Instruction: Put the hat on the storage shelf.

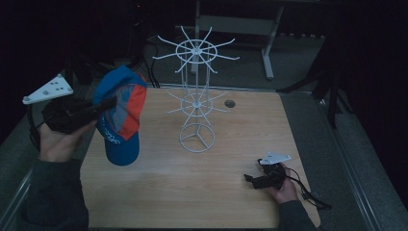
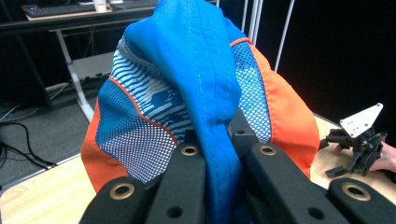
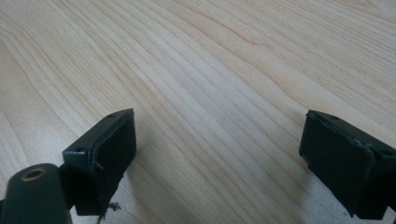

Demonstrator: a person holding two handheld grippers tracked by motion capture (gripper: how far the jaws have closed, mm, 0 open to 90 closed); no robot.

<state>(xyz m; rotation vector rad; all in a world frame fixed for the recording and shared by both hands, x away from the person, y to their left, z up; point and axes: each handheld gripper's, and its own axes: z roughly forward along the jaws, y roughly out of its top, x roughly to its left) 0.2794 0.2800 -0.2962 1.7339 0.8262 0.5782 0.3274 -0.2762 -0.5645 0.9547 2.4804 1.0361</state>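
A blue cap [image 1: 120,115] with orange and mesh panels hangs above the table's left edge, brim pointing down. My left gripper [image 1: 108,103] is shut on a fold of the cap's blue fabric [image 2: 205,93], held up in the person's left hand. A white wire rack [image 1: 196,96] with two tiers of spokes stands at the table's middle back, to the right of the cap. My right gripper [image 1: 250,180] rests low on the wooden table [image 1: 192,192] near the front right, jaws wide open over bare wood [image 3: 219,140] with nothing between them.
A small round grommet hole [image 1: 230,103] lies in the table behind the rack. A grey desk frame [image 1: 269,43] stands beyond the far edge. Cables [image 1: 312,197] trail off the table's right front corner.
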